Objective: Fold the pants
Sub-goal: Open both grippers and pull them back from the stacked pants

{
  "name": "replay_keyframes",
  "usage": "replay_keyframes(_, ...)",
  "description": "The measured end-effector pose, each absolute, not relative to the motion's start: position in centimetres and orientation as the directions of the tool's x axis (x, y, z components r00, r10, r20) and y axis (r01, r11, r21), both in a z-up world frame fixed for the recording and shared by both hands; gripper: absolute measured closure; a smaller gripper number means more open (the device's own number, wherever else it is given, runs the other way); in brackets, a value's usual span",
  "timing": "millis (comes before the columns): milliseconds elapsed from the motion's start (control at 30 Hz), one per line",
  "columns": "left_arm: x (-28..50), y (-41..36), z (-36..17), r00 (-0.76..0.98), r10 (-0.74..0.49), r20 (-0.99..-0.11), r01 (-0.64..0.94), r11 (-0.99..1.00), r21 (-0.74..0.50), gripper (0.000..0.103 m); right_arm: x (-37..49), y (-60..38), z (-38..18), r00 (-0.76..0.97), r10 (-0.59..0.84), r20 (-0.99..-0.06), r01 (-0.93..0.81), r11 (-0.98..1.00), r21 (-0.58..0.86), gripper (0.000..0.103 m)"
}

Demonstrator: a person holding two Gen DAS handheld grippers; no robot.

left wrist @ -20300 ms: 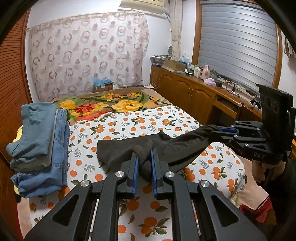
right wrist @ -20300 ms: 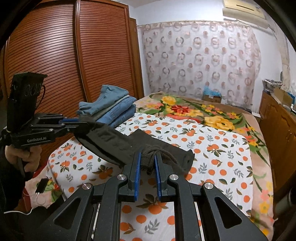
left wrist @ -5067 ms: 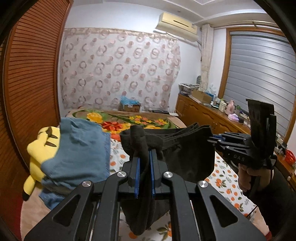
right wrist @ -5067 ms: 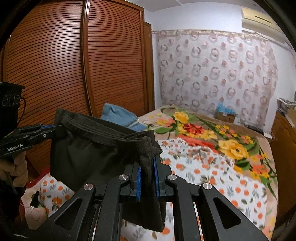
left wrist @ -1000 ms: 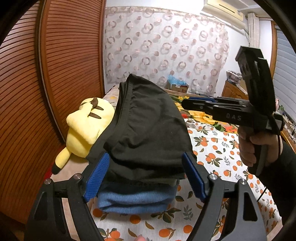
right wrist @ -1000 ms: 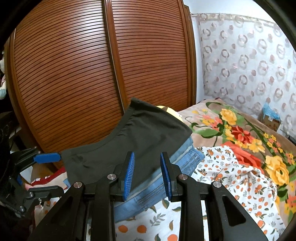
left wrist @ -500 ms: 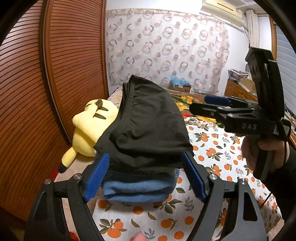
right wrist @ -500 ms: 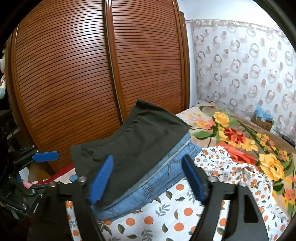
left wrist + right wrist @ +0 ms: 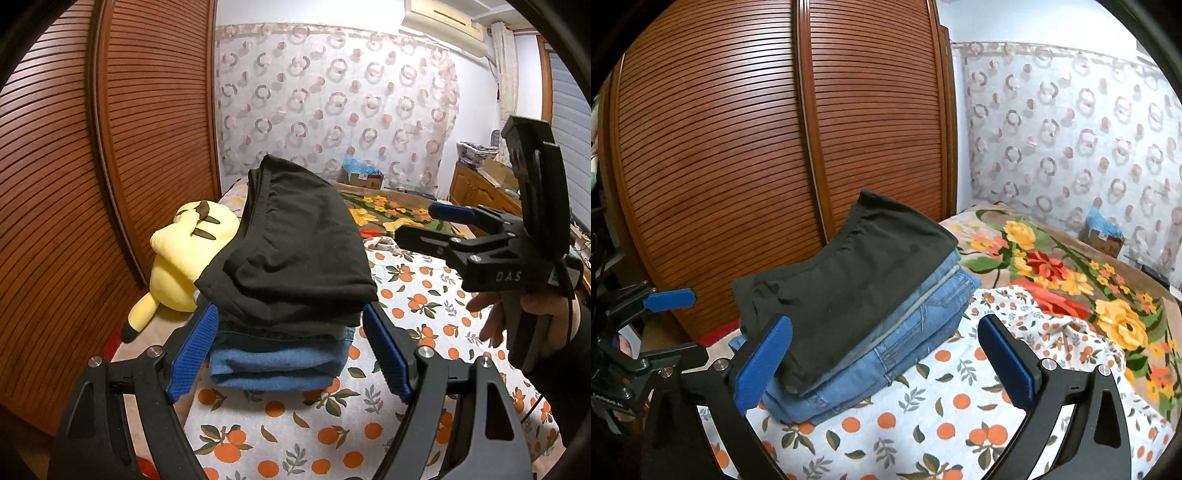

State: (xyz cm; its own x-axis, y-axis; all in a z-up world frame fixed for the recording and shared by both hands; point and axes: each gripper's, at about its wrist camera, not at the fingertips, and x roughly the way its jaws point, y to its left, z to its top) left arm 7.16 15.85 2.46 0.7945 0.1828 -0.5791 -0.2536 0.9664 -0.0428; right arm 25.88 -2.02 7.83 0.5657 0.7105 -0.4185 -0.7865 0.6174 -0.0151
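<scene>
I see the black pants (image 9: 295,251) folded and lying on top of the jeans (image 9: 277,363), a stack on the orange-print sheet (image 9: 417,295) of the bed. My left claw (image 9: 291,350) is released, its 2 blue pads (image 9: 192,350) spread on either side of the stack's near end, gripping nothing. My right claw (image 9: 882,363) is released too, pads wide apart in front of the stack; from the left camera it hangs to the right of the stack. A yellow plush (image 9: 184,254) lies just left of the stack, against the brown wardrobe (image 9: 775,147).
</scene>
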Motion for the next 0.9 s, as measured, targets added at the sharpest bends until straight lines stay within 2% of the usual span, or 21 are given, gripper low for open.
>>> replay_keyframes(900, 6.6, 10.1, 2.5, 0.825, 0.067, -0.562, -0.108, 0.993, -0.041, 0.022, 16.0, -10.8, 7.1, 0.69, 0.625, -0.365, -0.669, 0.743, 0.009, 0.001)
